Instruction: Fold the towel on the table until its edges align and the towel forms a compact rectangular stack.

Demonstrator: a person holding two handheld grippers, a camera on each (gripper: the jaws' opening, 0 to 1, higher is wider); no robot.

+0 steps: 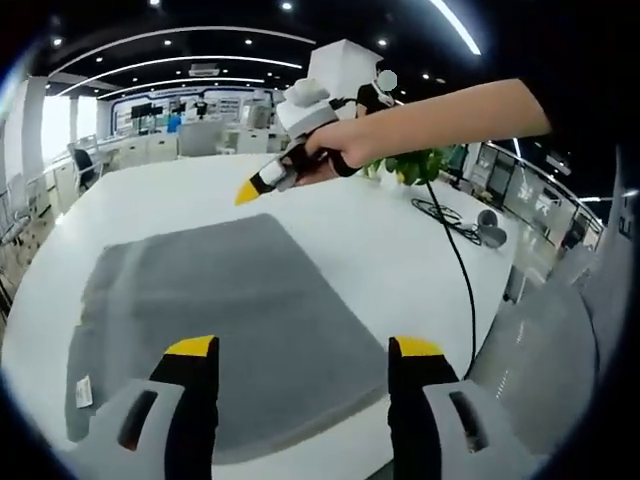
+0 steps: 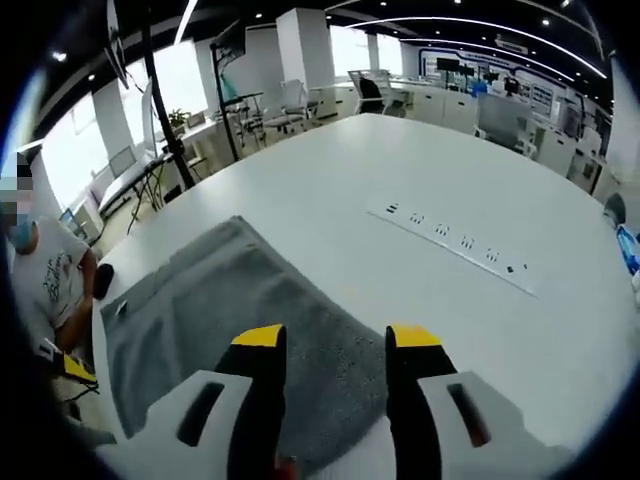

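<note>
Your left claw [image 1: 302, 350] stands with its two yellow-tipped jaws spread wide apart and nothing between them. It hovers above the near part of the grey towel [image 1: 230, 320], with no visible contact with the fabric.

Your right claw [image 2: 335, 340] is likewise spread wide and holds nothing. In the right gripper view it sits over one corner region of the towel [image 2: 250, 300]. In the left gripper view the same right claw [image 1: 248, 191] enters from the right, held by your bare arm [image 1: 440, 125], its yellow tip pointing down toward the far edge of the towel but apart from it; from this angle you cannot tell its jaw gap.

The towel lies spread flat in a single layer on the white surface [image 1: 400, 250], roughly rectangular, unfolded. A small white label [image 1: 84, 391] shows near one towel corner in the left gripper view.

On the surface beyond the towel, in the right gripper view, a flush strip of power sockets [image 2: 455, 245] runs across the surface [image 2: 400, 170], well apart from the towel. In the left gripper view a black cable [image 1: 462, 270] trails over the surface edge, and a green plant [image 1: 420, 165] stands behind your arm.

A seated person in a printed white shirt [image 2: 45, 280] is at the left of the right gripper view, beside the towel's far side.
</note>
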